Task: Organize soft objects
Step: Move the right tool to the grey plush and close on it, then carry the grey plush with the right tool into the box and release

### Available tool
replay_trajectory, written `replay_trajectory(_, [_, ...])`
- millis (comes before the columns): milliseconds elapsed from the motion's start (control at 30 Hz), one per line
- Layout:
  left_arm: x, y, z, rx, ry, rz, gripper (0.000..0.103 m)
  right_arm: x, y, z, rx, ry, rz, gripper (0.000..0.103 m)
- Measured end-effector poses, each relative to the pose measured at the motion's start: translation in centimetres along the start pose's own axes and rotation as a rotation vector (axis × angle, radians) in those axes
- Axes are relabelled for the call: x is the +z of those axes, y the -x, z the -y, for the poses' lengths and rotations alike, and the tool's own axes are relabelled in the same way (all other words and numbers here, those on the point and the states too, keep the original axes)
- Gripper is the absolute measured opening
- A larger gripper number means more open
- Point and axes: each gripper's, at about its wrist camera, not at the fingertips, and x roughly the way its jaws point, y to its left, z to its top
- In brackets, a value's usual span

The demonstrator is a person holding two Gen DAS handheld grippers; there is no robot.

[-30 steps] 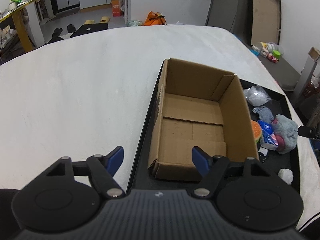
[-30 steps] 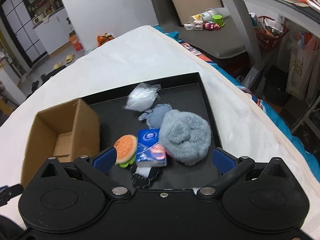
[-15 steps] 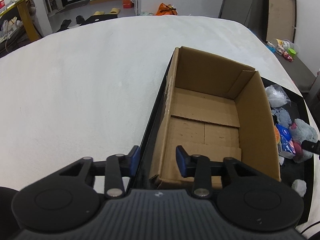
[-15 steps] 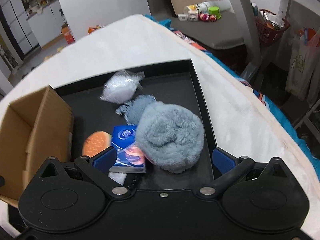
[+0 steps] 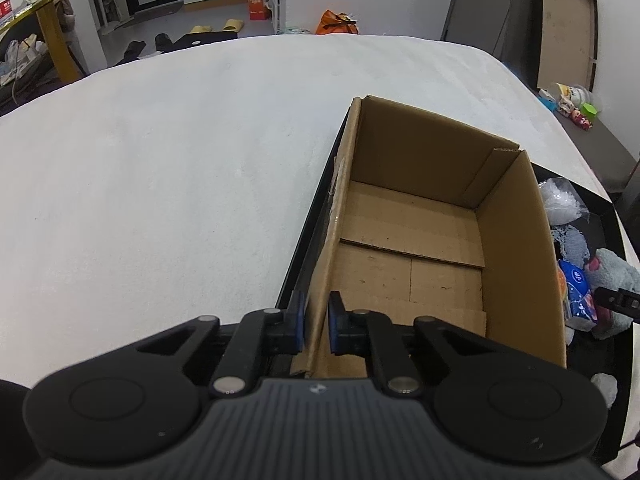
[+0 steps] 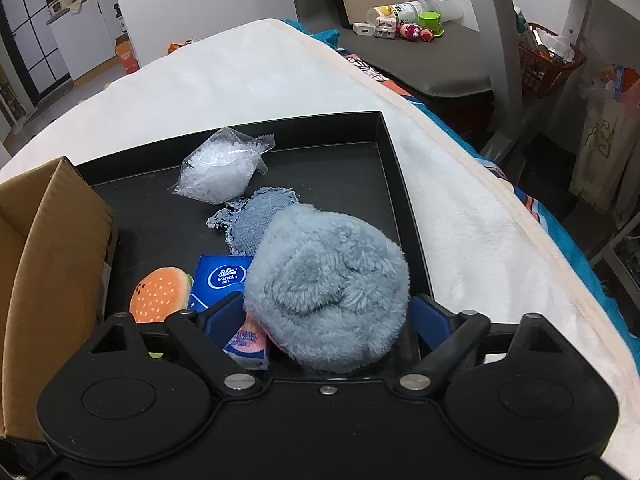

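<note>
An open, empty cardboard box (image 5: pixel 420 240) stands in a black tray (image 6: pixel 394 160); it also shows in the right wrist view (image 6: pixel 48 264). My left gripper (image 5: pixel 314 326) is shut on the box's near left wall. My right gripper (image 6: pixel 326 316) is open, its fingers on either side of a fluffy grey plush (image 6: pixel 328 284), which also shows in the left wrist view (image 5: pixel 610 280). Beside the plush lie a blue tissue pack (image 6: pixel 220 280), a burger toy (image 6: pixel 160 294), a grey cloth (image 6: pixel 256 220) and a clear bag of white filling (image 6: pixel 218 170).
The tray sits on a white blanket (image 5: pixel 160 180) over a bed. A small white lump (image 5: pixel 604 388) lies in the tray's near corner. A grey bench with toys (image 6: pixel 412 32) and a basket (image 6: pixel 548 56) stand to the right of the bed.
My left gripper has moved forward and closed onto the box's left wall. My right gripper has moved down and forward around the grey plush, its jaws narrowing.
</note>
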Motion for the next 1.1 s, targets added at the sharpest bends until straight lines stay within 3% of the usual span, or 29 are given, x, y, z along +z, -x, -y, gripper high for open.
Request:
replay_trajectory(33, [0.0,0.1,-0.1,-0.005,-0.003,0.001,0.011,0.0,-0.1,-0.1,-0.002,0.003,-0.001,0.073])
replay_trajectory(167, [-0.1,0.0,-0.4,-0.017,-0.018,-0.001,0.011,-0.2,-0.1,-0.6,-0.019,0.018,0.016,0.066])
replay_trajectory(400, [0.1,0.0,-0.4,-0.021,-0.054,0.003,0.01,-0.1,1.9,-1.0,-0.004,-0.047,0.01,0.065])
replay_trajectory(1100, [0.0,0.4,-0.4,-0.048,-0.089,0.014,0.01,0.2,8.4,-6.0,0.098,-0.007,0.12,0.065])
